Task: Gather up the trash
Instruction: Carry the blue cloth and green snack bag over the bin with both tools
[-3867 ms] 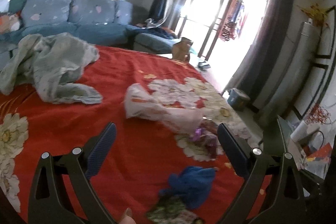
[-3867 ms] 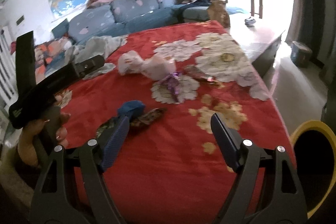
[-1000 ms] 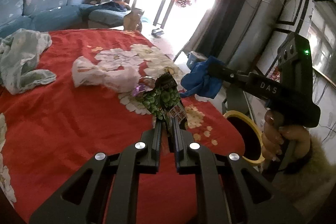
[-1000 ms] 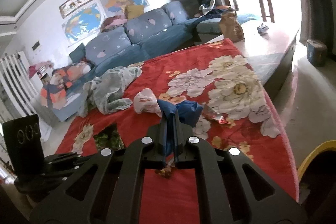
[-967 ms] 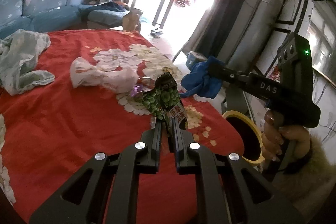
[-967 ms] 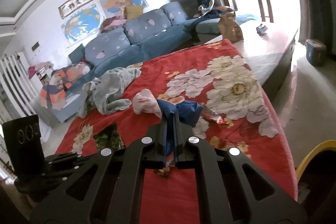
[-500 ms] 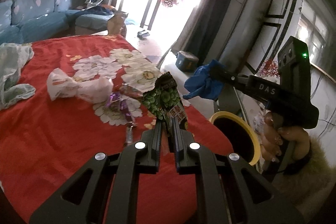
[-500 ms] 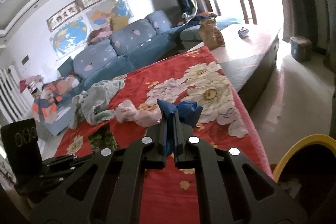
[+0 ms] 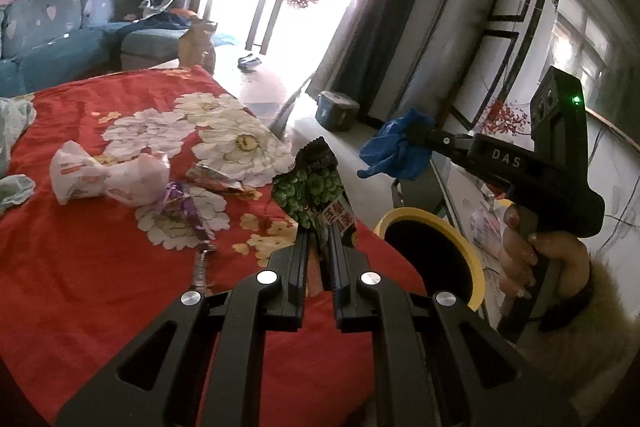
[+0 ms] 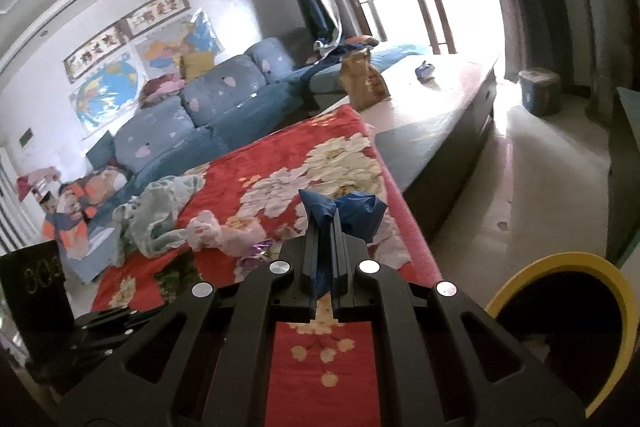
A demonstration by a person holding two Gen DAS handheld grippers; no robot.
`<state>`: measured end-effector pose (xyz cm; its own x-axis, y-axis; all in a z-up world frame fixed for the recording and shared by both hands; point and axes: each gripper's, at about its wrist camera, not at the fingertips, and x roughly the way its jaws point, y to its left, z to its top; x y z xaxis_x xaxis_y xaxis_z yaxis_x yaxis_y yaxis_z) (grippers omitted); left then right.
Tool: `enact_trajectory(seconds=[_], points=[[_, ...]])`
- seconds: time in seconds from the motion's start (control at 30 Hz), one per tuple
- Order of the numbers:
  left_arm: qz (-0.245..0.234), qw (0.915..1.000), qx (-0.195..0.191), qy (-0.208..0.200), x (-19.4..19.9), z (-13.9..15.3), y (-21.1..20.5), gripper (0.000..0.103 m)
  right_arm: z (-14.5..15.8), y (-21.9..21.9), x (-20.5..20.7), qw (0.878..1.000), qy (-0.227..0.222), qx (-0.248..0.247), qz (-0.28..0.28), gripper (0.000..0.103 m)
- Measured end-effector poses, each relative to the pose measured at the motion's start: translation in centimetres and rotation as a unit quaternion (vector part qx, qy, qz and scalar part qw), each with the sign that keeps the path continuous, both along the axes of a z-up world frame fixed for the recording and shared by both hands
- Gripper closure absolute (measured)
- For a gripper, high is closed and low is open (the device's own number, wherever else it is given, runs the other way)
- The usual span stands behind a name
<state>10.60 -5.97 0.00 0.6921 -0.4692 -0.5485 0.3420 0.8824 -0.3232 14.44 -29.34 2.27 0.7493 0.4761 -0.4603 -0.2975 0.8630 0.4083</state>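
1. The left gripper (image 9: 319, 235) is clenched on a green snack wrapper (image 9: 313, 189), pinching its lower edge; the wrapper stands above the jaws, over the near edge of a red blanket (image 9: 80, 267).
2. The right gripper (image 10: 325, 227) is clamped on a crumpled blue bag (image 10: 352, 213), which bulges out at 1 o'clock from the fingertips. In the left view the bag (image 9: 394, 151) hangs in the air, up at 12 o'clock from the bin.
3. The yellow-rimmed bin (image 9: 474, 255) sits on the floor at 3 o'clock from the wrapper, just beside the blanket's edge.
4. Handling, as a judgement: both pieces look very light, thin and limp. The wrapper is probably crinkly and slick, so a pinch on a flat edge suits it. The bag is soft and bunched, so any thick fold should serve.
5. The wrapper's long axis runs nearly upright, its torn top pointing to 12 o'clock, tilted slightly to 11.
6. The bag has no clear axis; its loose tail droops toward 7 o'clock.
7. More litter lies on the blanket: a white bag (image 9: 108, 173) and a purple wrapper (image 9: 180, 205) at 9 o'clock from the green one.
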Motion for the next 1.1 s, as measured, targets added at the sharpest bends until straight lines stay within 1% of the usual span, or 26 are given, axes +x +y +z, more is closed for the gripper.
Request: enact_trajectory(seconds=[0.47,1.1], points=[[-0.036,0.9994,-0.002,0.004,1.1,-0.7,-3.9,0.093,-1.1,-4.1,-0.4,0.998,0.012,0.001,-0.055,0.101],[-0.079,0.9968,0.007,0.011,2.3,-1.7,-9.2,0.093,-4.1,-9.6,-1.3,0.992,0.042,0.015,-0.121,0.101]])
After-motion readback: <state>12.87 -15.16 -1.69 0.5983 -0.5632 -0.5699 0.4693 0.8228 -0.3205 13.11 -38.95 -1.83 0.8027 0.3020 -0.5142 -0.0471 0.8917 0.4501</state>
